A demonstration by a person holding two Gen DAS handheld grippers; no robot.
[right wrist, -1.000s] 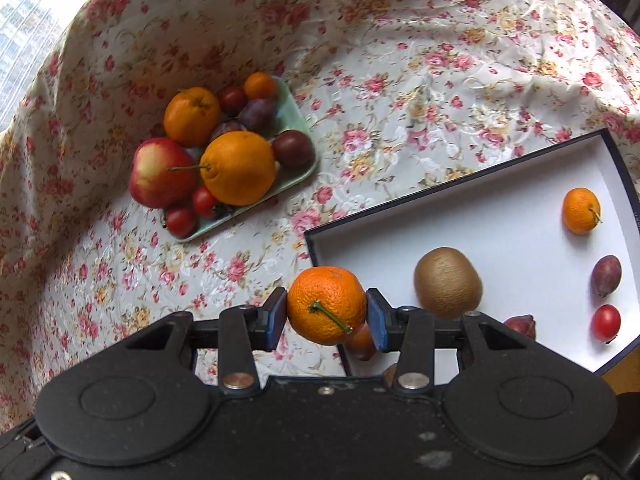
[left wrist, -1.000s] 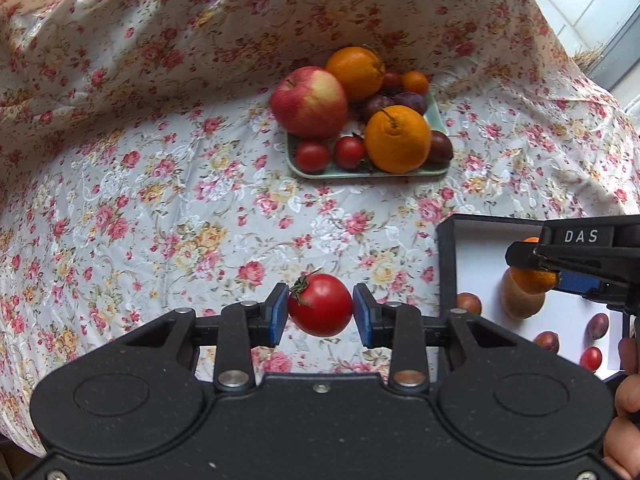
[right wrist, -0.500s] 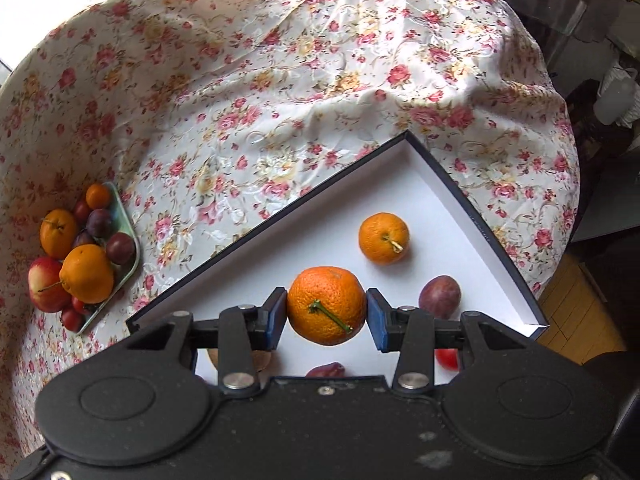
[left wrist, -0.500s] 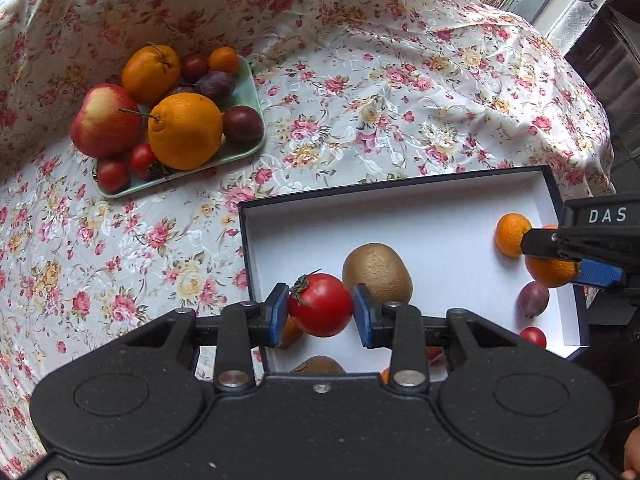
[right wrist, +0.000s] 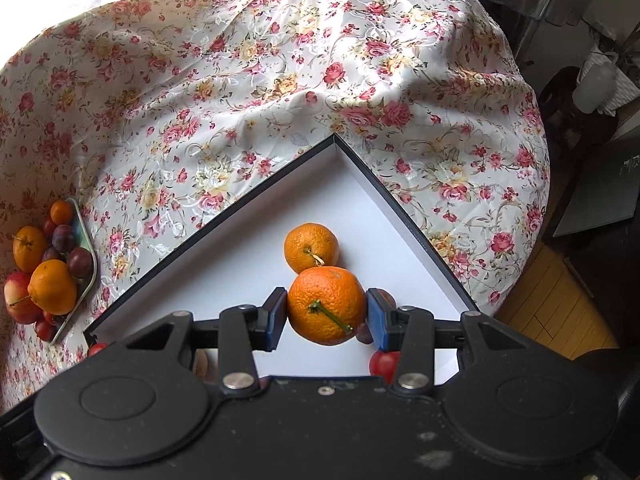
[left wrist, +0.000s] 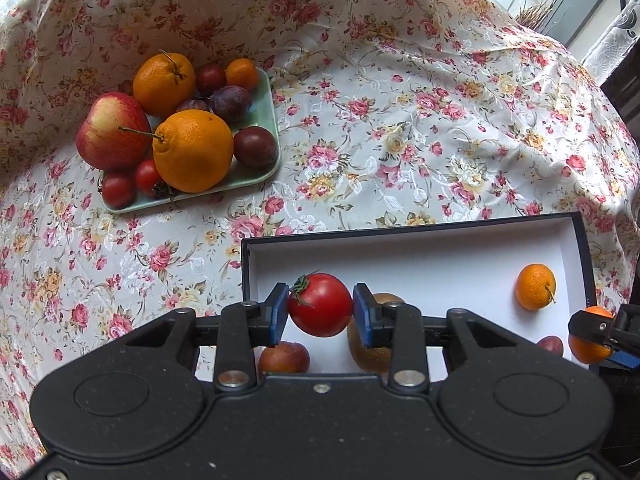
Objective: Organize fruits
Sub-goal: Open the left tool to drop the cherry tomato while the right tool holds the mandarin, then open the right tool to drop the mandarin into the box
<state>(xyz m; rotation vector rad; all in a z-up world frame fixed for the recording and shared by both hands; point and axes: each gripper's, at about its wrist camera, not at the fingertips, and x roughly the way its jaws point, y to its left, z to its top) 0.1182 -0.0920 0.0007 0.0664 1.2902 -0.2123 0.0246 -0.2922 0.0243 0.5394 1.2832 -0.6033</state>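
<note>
Left wrist view: left gripper (left wrist: 320, 311) pinching a red tomato (left wrist: 320, 305) between its blue pads, green calyx at the tomato's upper left; held over the near left part of the white-lined box (left wrist: 416, 258); box has dark rim, sits lower centre to lower right of the frame on the floral cloth (left wrist: 400, 128). Behind the right pad, a brown kiwi (left wrist: 370, 354), partly hidden; below the left pad, a reddish fruit (left wrist: 283, 357), kind unclear. Small mandarin (left wrist: 535, 287) lies at the box's right end. Green tray (left wrist: 266, 120) at upper left, piled: apple (left wrist: 112, 132), two big oranges (left wrist: 193, 151), dark plums, small tomatoes at its near edge.

Right wrist view: right gripper (right wrist: 327, 314) pinching a stemmed mandarin (right wrist: 327, 310), stem pointing lower right; held over the box's far corner region, just in front of the loose mandarin, overlapping it in the frame; whether they touch, cannot tell. A dark plum (right wrist: 386, 297) peeks behind the right pad; a small red tomato (right wrist: 383, 364) below it. Tray visible at far left edge.
</note>
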